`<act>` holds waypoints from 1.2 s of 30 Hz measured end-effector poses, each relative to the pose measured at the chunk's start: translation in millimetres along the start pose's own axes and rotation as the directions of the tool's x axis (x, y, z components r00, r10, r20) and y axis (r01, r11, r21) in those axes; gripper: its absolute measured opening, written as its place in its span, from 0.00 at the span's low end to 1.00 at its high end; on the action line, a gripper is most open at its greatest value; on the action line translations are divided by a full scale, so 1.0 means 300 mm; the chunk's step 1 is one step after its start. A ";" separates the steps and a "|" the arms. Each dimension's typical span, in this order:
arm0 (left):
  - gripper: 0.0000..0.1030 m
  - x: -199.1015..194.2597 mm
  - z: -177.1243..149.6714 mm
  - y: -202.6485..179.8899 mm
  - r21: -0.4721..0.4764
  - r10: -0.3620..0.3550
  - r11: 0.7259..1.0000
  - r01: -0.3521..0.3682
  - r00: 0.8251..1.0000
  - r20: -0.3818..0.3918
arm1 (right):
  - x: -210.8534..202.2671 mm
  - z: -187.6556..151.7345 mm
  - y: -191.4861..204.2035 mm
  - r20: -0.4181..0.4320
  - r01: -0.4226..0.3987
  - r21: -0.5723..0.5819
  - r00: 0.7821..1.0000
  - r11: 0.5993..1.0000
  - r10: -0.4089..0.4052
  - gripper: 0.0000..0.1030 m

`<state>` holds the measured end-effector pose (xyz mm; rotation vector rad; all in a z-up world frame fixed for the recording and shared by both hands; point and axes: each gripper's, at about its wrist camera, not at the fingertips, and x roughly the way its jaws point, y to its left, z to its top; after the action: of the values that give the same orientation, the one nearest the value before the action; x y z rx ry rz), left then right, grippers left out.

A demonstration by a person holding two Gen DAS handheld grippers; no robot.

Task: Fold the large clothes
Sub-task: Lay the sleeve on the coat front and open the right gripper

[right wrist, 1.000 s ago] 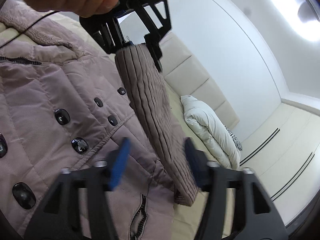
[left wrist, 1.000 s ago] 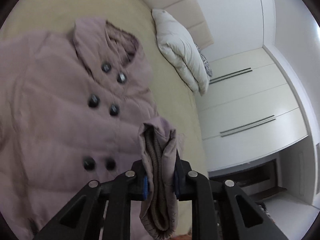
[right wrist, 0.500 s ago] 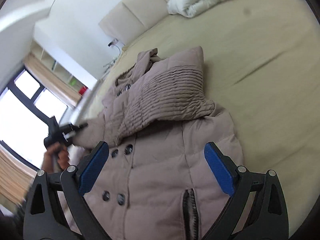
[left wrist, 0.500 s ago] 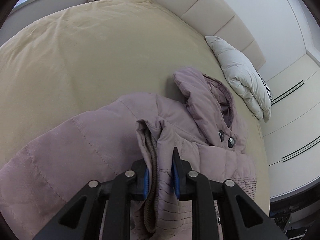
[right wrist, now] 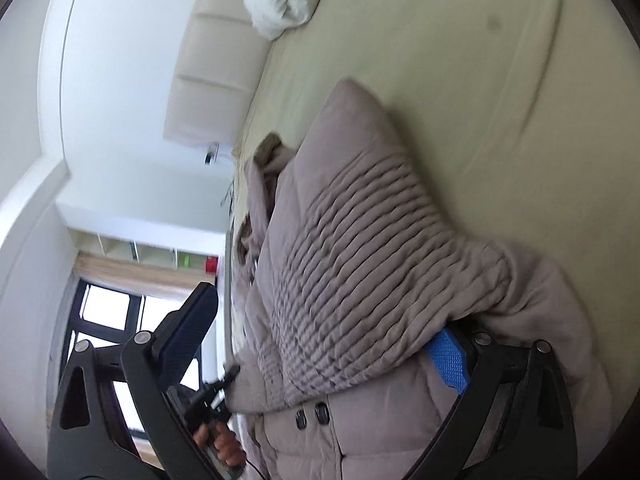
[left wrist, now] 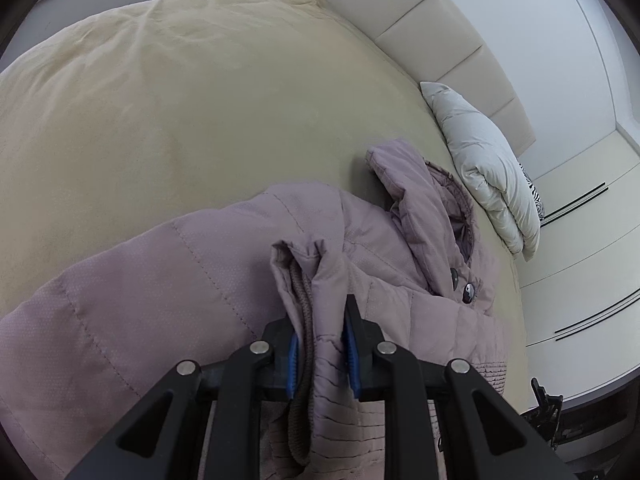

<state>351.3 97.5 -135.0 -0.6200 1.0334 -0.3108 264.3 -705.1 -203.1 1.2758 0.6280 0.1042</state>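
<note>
Right, the left gripper (left wrist: 320, 344) has its blue pads (left wrist: 293, 364) clamped tight on the cuff (left wrist: 316, 320) of the mauve padded coat (left wrist: 168, 300), with the knitted inner cuff bunched between them at about six o'clock in the left wrist view. That coat lies spread on the beige bed (left wrist: 180, 100); its sleeve runs off toward eight o'clock, its hood (left wrist: 420, 204) sits up at two o'clock, and two dark buttons (left wrist: 462, 286) show just below the hood at three o'clock. A white pillow (left wrist: 484, 160) rests against the padded headboard (left wrist: 420, 24) further out at two o'clock, well apart from the coat, with cupboard doors (left wrist: 580, 264) beyond at three o'clock.

Over to the right wrist view: the right gripper (right wrist: 320, 360) has its fingers spread wide, one at eight o'clock, the blue pad (right wrist: 448, 360) of the other at four o'clock tucked under the edge of the ribbed sleeve (right wrist: 360, 260). Nothing is pinched between them. That ribbed sleeve lies folded across the body of the coat (right wrist: 400, 440), pointing to twelve o'clock, with two buttons (right wrist: 312, 416) peeking out beneath it at six o'clock. Down at seven o'clock the person's left hand (right wrist: 222, 444) grips the other tool's handle beside the coat, in front of a bright window (right wrist: 108, 320).
</note>
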 end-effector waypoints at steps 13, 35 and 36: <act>0.27 0.027 -0.023 -0.001 0.016 0.025 1.000 -0.024 1.000 -0.012 | -0.239 -0.030 0.150 0.074 0.029 -0.200 0.997 0.979 -0.014 0.75; 0.54 -0.018 0.009 0.061 -0.015 -0.042 0.999 0.042 0.998 0.046 | 0.114 0.123 0.333 0.029 0.180 -0.391 0.983 0.903 -0.184 0.75; 0.54 -0.033 0.006 0.069 -0.031 -0.043 0.999 0.045 0.998 0.054 | 0.147 0.126 0.283 0.018 0.217 -0.383 0.973 0.898 -0.228 0.75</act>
<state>347.1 119.7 -140.0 -0.6774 0.9763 -0.3149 341.8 -693.2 -136.7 0.8186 0.7333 0.0508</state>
